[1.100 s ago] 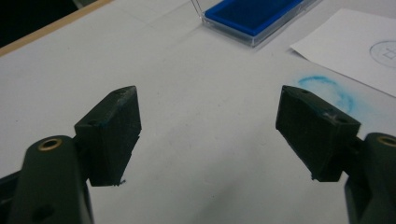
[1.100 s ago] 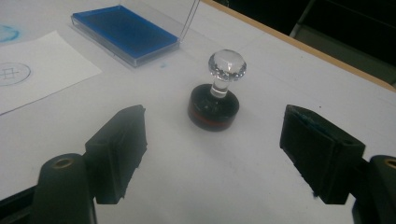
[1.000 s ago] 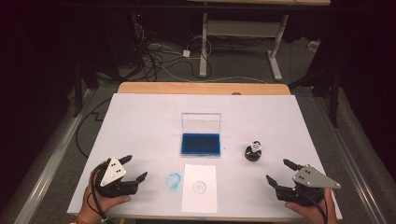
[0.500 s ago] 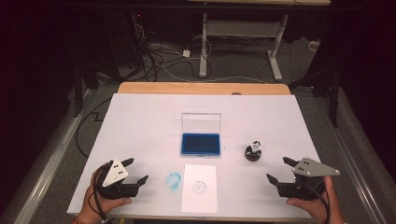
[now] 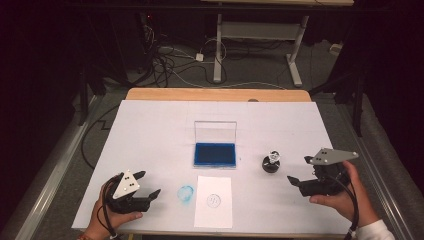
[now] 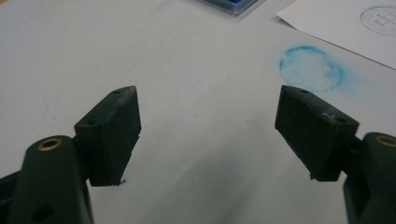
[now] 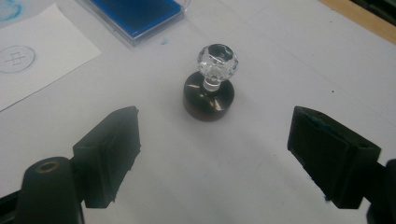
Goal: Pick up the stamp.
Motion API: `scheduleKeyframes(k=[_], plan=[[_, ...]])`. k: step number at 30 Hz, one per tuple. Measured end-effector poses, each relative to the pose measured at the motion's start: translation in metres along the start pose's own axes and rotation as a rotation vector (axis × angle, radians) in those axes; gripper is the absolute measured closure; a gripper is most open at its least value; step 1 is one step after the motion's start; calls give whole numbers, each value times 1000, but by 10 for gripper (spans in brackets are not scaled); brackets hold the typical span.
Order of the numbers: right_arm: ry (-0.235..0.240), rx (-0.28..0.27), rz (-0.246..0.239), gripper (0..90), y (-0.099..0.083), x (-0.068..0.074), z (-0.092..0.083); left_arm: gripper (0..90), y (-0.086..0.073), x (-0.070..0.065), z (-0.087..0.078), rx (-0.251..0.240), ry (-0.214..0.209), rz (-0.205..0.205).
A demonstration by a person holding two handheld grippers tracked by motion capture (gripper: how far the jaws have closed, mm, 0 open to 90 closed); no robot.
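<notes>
Right gripper (image 7: 212, 154) is lining up on the stamp (image 7: 208, 91) — jaws gaping, empty; left gripper (image 5: 148, 187) is idling agape, clear of the paper (image 5: 213, 201).

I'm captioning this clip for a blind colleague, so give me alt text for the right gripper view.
The right gripper holds its two black jaws wide open, aimed at a dark round stamp with a clear faceted knob standing upright on the white table. Beyond it, at upper left, are an open blue ink pad and a paper sheet with a round print.

Blue ink pad (image 5: 215, 154) (clear lid), white paper (image 5: 214, 201).
</notes>
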State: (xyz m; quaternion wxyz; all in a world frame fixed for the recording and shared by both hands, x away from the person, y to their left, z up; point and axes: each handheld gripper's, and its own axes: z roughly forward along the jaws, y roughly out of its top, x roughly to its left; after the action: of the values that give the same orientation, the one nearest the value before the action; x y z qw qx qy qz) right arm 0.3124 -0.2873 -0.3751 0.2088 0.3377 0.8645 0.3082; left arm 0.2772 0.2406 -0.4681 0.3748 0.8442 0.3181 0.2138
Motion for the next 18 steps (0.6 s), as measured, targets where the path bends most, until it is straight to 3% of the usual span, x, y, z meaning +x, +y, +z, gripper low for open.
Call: scheduleKeyframes(k=[10,18], plan=[[11,97,-24,204,40,-17,6,220,1,-2,1,10,1,8],[43,165,-31,213,59,-17,37,220,0,-2,2,16,-1,13]])
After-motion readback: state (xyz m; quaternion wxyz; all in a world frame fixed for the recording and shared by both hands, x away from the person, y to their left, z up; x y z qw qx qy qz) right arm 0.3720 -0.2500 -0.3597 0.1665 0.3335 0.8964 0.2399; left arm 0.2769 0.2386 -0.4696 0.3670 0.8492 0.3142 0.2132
